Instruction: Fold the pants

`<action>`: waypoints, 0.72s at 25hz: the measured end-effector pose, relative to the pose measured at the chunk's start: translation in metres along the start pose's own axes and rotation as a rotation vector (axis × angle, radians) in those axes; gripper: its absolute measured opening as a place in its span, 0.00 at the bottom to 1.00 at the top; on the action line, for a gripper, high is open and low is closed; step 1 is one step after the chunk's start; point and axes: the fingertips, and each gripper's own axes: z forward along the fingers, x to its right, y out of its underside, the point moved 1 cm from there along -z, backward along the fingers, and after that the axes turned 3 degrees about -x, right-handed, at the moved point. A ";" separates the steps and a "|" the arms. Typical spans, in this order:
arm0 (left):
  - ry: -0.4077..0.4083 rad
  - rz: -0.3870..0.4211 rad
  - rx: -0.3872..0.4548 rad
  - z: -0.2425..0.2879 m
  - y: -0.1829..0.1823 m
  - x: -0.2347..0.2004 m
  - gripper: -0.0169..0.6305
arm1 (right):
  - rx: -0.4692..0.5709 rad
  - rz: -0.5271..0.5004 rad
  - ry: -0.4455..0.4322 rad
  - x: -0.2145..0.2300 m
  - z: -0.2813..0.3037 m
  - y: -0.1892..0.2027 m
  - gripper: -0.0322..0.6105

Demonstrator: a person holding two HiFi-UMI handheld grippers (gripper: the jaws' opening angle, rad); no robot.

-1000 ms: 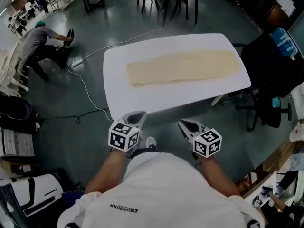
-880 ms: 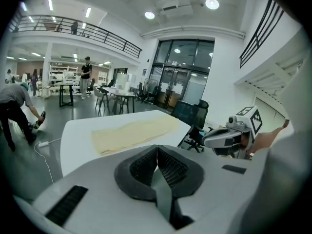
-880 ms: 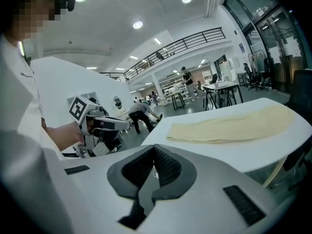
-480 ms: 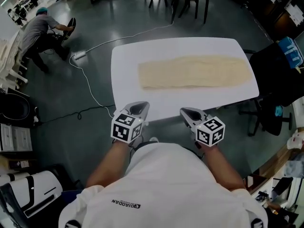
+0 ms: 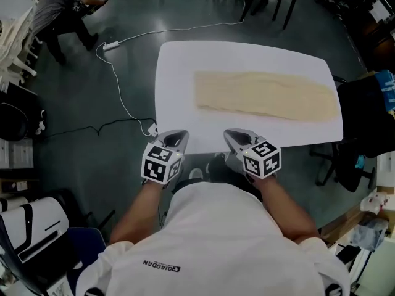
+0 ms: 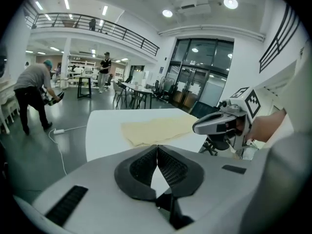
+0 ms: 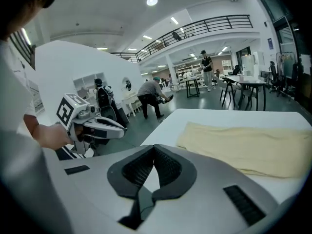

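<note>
My left gripper [image 5: 178, 134] and right gripper [image 5: 232, 134], closed and empty, sit short of the pants [image 5: 265, 95]; I open both before pinching.

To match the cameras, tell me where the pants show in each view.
Head view: pants, cream, lying flat, upper centre to right.
Left gripper view: pants at centre, slightly left.
Right gripper view: pants at right, mid-height.
Shared landmark: the white table beneath them, in all three.

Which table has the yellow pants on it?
The big white table nearest the person. The cream-yellow pants lie flat along its top. The dark-legged tables stand farther back across the floor.
</note>
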 end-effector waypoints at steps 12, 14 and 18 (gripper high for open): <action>-0.166 -0.150 -0.004 -0.011 0.020 -0.063 0.07 | -0.141 0.079 -0.022 0.071 0.135 -0.037 0.21; -0.185 -0.172 -0.015 -0.009 0.022 -0.073 0.07 | -0.167 0.078 0.000 0.088 0.165 -0.041 0.23; -0.217 -0.236 -0.024 -0.005 0.024 -0.088 0.07 | -0.233 0.113 0.050 0.118 0.215 -0.046 0.29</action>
